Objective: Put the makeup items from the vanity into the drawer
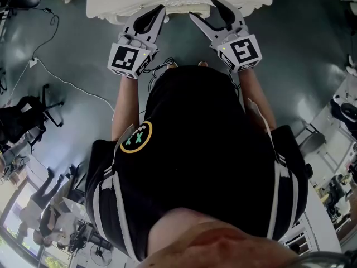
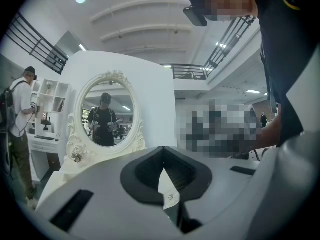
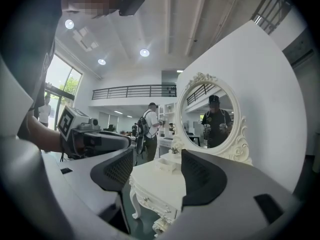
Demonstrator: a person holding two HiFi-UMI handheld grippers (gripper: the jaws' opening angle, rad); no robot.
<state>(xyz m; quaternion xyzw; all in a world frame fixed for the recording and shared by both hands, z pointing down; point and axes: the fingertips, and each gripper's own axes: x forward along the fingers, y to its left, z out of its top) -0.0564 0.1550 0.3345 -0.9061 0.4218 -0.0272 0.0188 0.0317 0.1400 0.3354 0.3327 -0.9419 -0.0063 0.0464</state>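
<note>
Logged at far left: left gripper [image 1: 158,13] clenched, pads meeting at the tips with nothing caught between them. Held just short of the vanity [image 1: 111,1] edge, aimed toward the oval mirror [image 2: 106,111].

Logged at centre: vanity top mostly cut off in the head view. Could not pick out any makeup item with certainty. Found only a small white boxy thing [image 3: 167,165] lying on the top near the mirror base, too small to name. Read the drawer [image 3: 150,200] in the front apron, knob showing, as apparently shut.

Logged at right: right gripper [image 1: 201,7] released, jaws wide apart and empty, framing the near corner of the vanity and likewise not touching it.

Judged stage: approach only. Nothing grasped, drawer not yet opened.

Risks, left to right:
- Going for the knob with the left gripper clenched: no grip possible, likely a bump or skid across the drawer front. Open first.
- Pulling the knob off-axis: possible jamming, or dragging the light-looking vanity forward on its thin curved legs.
- Reaching over the top with the right jaws this wide: possible knock against the white thing or the mirror frame.
- Lifting an item before the drawer is out: nowhere to set it.
</note>
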